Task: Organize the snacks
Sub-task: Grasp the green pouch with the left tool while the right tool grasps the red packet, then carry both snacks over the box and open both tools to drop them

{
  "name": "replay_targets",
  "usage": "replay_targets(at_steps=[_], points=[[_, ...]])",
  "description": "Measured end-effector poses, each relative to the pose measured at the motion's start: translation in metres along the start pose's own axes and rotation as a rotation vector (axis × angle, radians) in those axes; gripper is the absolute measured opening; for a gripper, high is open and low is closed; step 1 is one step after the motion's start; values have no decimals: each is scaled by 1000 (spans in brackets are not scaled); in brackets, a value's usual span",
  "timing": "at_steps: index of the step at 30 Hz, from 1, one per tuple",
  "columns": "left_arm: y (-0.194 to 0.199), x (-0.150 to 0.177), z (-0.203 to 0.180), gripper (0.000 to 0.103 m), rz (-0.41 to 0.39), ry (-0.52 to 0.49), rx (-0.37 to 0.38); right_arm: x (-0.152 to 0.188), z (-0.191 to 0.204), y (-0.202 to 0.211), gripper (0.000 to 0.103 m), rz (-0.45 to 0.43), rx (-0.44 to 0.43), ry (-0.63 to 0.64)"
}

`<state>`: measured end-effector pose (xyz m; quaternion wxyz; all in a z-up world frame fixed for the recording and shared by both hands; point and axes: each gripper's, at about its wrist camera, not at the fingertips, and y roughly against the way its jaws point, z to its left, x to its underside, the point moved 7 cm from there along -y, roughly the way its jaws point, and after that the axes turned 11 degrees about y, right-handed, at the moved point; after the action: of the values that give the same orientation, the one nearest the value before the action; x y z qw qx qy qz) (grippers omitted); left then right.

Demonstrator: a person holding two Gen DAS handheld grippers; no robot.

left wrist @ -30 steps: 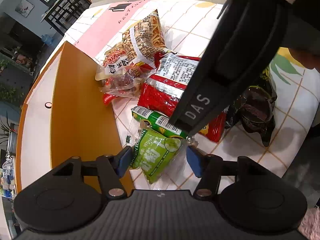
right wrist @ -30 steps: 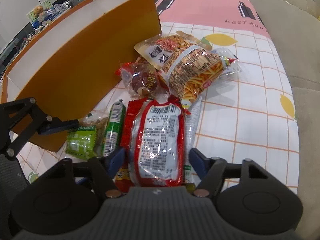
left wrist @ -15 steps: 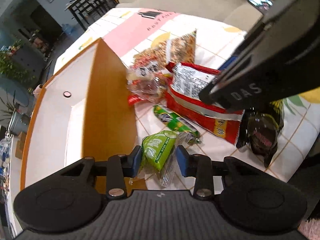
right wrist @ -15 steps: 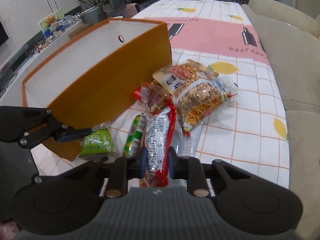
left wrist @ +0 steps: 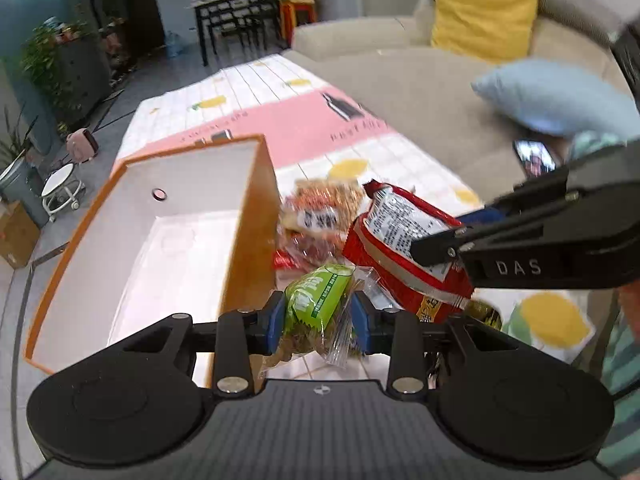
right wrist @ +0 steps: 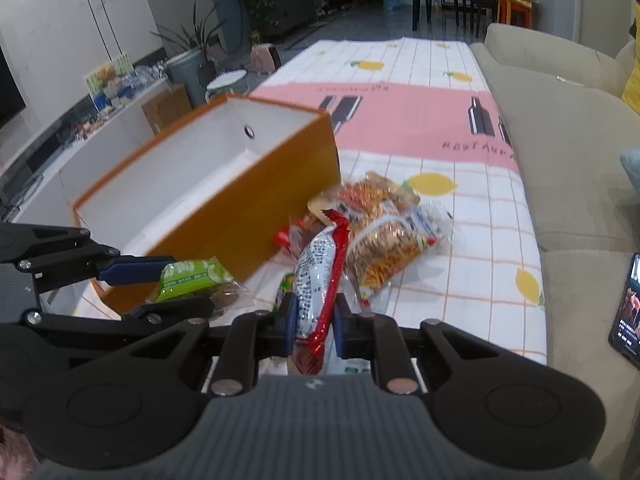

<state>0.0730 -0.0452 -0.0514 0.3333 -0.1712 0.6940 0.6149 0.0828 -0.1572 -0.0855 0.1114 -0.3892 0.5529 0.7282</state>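
Note:
My left gripper (left wrist: 318, 316) has a green snack packet (left wrist: 316, 300) between its blue pads, which press on it as the jaws keep closing. It hangs above the table beside the orange box (left wrist: 248, 240). My right gripper (right wrist: 312, 320) pinches a long red and white snack packet (right wrist: 316, 276), and its jaws are also still closing. In the right wrist view the left gripper (right wrist: 168, 288) and green packet (right wrist: 192, 278) hover at the box's near corner. In the left wrist view the right gripper (left wrist: 448, 232) holds the red packet (left wrist: 400, 240) up on the right.
The open orange box (right wrist: 240, 208) has a white inside. Past it a bag of noodle snacks (right wrist: 384, 248) and other packets lie on the checked tablecloth (right wrist: 480, 220). A beige sofa (right wrist: 560, 140) runs along the right, with a phone (right wrist: 626, 312) on it.
Both grippers went from open around their packets to closed on them. Both then rose, lifting the green and red packets off the table. The left gripper also rolled.

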Motion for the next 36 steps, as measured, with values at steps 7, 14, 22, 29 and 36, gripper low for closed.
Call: replay_targets(at_steps=[7, 14, 22, 29, 36], points=[[26, -23, 18, 28, -86, 92, 6, -28, 8, 22, 15, -77, 19, 40], [44, -49, 46, 24, -175, 129, -24, -63, 22, 29, 15, -136, -28, 60], [42, -74, 99, 23, -175, 139, -147, -114, 64, 19, 15, -186, -129, 125], [12, -71, 138, 23, -27, 79, -183, -138, 105, -24, 15, -85, -228, 156], [-39, -44, 160, 22, 182, 46, -158, -135, 131, -92, 14, 79, -275, 205]])
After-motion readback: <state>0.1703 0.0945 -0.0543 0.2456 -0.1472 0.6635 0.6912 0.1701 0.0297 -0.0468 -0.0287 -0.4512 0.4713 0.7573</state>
